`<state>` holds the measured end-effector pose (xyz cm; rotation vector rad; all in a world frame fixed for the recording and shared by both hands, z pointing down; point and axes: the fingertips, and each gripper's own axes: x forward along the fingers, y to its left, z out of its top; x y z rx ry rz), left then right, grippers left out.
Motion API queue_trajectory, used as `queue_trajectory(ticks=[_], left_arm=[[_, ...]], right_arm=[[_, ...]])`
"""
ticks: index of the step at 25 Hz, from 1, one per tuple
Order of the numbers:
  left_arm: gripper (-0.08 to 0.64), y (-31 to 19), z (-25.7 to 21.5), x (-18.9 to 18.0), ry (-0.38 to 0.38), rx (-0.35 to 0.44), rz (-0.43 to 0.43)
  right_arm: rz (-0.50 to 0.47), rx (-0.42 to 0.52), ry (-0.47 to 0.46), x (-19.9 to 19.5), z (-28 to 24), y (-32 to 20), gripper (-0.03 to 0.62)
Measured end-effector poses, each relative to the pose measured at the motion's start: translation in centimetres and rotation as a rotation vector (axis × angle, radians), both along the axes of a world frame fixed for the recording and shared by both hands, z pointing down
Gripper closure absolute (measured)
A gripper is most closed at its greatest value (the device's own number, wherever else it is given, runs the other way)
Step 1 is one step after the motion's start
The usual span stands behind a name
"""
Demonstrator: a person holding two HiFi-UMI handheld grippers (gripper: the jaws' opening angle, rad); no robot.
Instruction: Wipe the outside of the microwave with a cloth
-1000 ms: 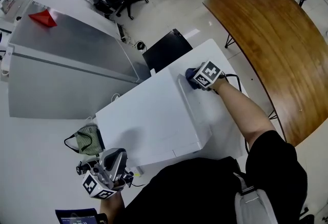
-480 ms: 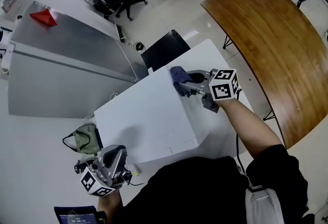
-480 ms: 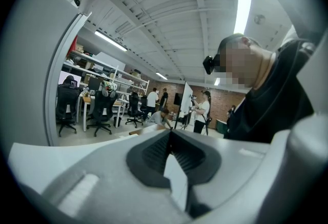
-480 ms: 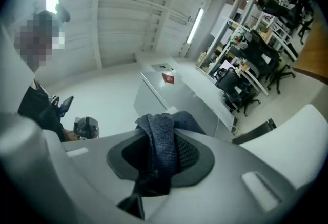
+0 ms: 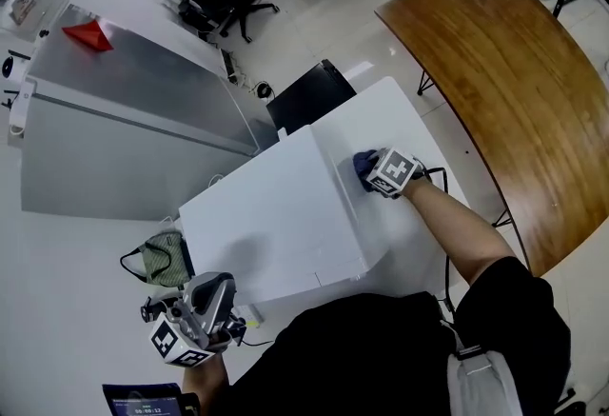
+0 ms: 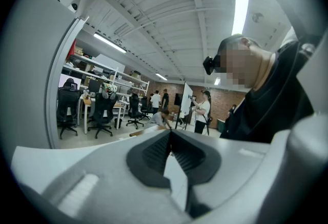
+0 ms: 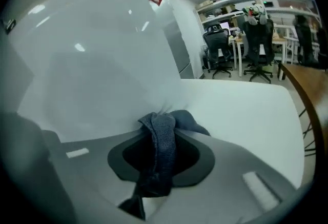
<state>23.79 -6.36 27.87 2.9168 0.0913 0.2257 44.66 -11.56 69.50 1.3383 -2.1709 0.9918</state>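
The right tongs (image 5: 373, 168) pinch the blue cloth (image 5: 363, 162) and press it against the right side wall of the white microwave (image 5: 276, 214), above the counter (image 5: 419, 233). The left tongs (image 6: 170, 133) are pressed together on nothing, well apart from the cloth.

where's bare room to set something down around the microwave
The microwave top is bare. So is the white table at its far corner, between the microwave and the wooden table, whose visible part is bare too. It is crowded along the microwave's right side: the right gripper presses the cloth there and the arm lies over that strip.
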Motion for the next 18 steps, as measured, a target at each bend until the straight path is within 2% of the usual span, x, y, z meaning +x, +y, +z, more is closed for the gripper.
queue_trajectory(ticks=[2,4,5,7,9,10,11,13,16,18], left_arm=[[0.555,0.2,-0.1,0.0,0.002,0.002,0.000],[0.555,0.3,-0.2,0.0,0.003,0.004,0.000],[0.555,0.4,-0.2,0.1,0.005,0.003,0.001],[0.555,0.5,-0.1,0.3,0.004,0.000,0.005],[0.555,0.5,0.1,0.6,-0.001,-0.001,0.011],[0.555,0.5,0.3,0.7,-0.003,-0.001,0.013],[0.555,0.6,0.4,0.8,-0.005,-0.002,0.015],[0.555,0.7,0.4,0.9,-0.004,-0.004,0.017],[0.555,0.8,0.3,0.9,-0.006,-0.003,0.020],[0.555,0.7,0.3,0.7,-0.010,-0.003,0.018]], right_arm=[[-0.021,-0.010,0.045,0.4,-0.4,0.1,0.513],[0.028,0.080,-0.019,1.4,-3.6,0.2,0.505],[0.071,0.180,-0.102,1.9,-6.8,0.4,0.505],[0.137,0.459,-0.339,2.6,-15.6,1.3,0.505],[0.124,0.700,-0.524,2.0,-23.6,2.4,0.505],[0.088,0.762,-0.556,1.0,-25.8,2.8,0.505],[0.053,0.788,-0.563,0.0,-26.7,3.0,0.505],[0.029,0.775,-0.584,-1.0,-26.2,3.0,0.505],[0.045,0.664,-0.584,-0.7,-22.5,2.7,0.505],[0.038,0.557,-0.505,-0.8,-18.1,2.4,0.505]])
